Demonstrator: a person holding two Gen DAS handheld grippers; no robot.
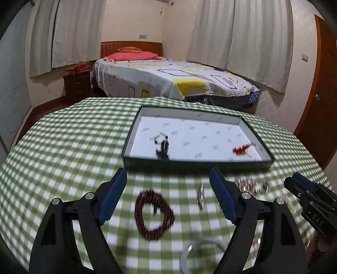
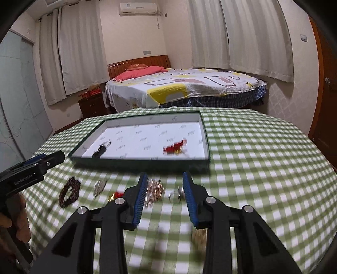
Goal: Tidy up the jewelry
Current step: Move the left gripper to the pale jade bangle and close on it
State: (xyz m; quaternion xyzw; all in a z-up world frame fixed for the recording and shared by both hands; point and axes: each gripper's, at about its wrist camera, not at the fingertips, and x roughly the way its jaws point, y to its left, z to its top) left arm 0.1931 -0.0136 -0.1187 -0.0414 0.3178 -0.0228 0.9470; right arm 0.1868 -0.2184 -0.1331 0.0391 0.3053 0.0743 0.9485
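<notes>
The left gripper (image 1: 168, 194) hangs wide open with nothing between its fingers, low over the surface (image 1: 63, 137); directly below and between its fingers lies a dark red bead bracelet (image 1: 154, 215), which reads as the piece it is lined up to take. Just nearer than that, at the bottom edge, a pale bangle (image 1: 202, 250) shows blurred. Off its right finger sit a silver piece (image 1: 201, 196) and a pink-gold cluster (image 1: 246, 184). The right gripper (image 2: 165, 198) is also open and empty, a narrower gap, with the same cluster (image 2: 154, 189) just past its left finger and a small ring (image 2: 175, 197) between its fingertips; a gold piece (image 2: 199, 236) lies under its right finger. These loose pieces sit in a row in front of the tray (image 1: 261, 163), probably so each can be lifted straight forward into it. Ahead of both grippers the shallow green-walled tray already holds 2 items, a black one (image 1: 162, 148) toward the left and a red one (image 1: 243, 149) toward the right, kept well apart, so sorting looks begun but mostly undone. The surface wears a green-and-white checked cloth. Beyond it stands a bed (image 2: 189, 88) with a patterned cover and pink pillow, a dark nightstand, pale curtains and a wall air conditioner (image 2: 138, 8).
</notes>
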